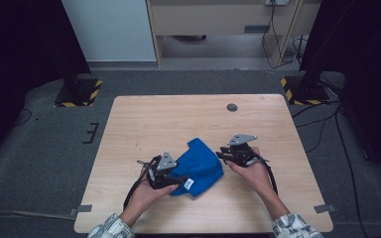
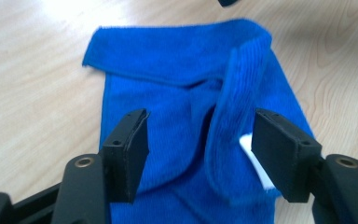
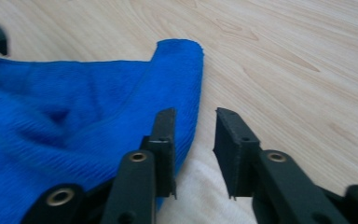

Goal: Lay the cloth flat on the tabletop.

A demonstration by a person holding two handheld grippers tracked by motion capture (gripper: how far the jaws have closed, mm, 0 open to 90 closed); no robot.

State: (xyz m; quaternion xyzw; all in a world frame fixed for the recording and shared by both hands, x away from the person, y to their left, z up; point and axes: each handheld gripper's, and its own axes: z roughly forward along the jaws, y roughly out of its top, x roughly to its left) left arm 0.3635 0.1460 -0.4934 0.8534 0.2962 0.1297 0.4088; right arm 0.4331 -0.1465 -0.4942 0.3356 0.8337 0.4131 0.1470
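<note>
The wooden desk [image 1: 144, 119] carries one thing to work on: a blue cloth [image 1: 198, 166], lying loosely folded near the person's edge, between the two hands. It is a soft, ribbed microfibre sort of fabric, light and limp, so it should sag and drape as soon as it leaves the surface and will not hold a shape. It is not fragile, and the nap ought to give the pads good friction. A thick folded ridge [image 2: 230, 126] runs along it, and a small white label [image 2: 254, 161] sits at one edge.

The left tongs [image 2: 200, 149] stand spread above the cloth, the ridge between the pads but not squeezed. The right tongs [image 3: 194, 149] sit at the opposite edge, parted by a narrower gap, with bare wood between them; one pad looks to overlap the hem, though the angle makes contact hard to judge.

The best hold is probably a corner or a single hem, pinched through few layers. Gripping the bulky ridge would likely gather several layers and let the fold slip apart.
</note>
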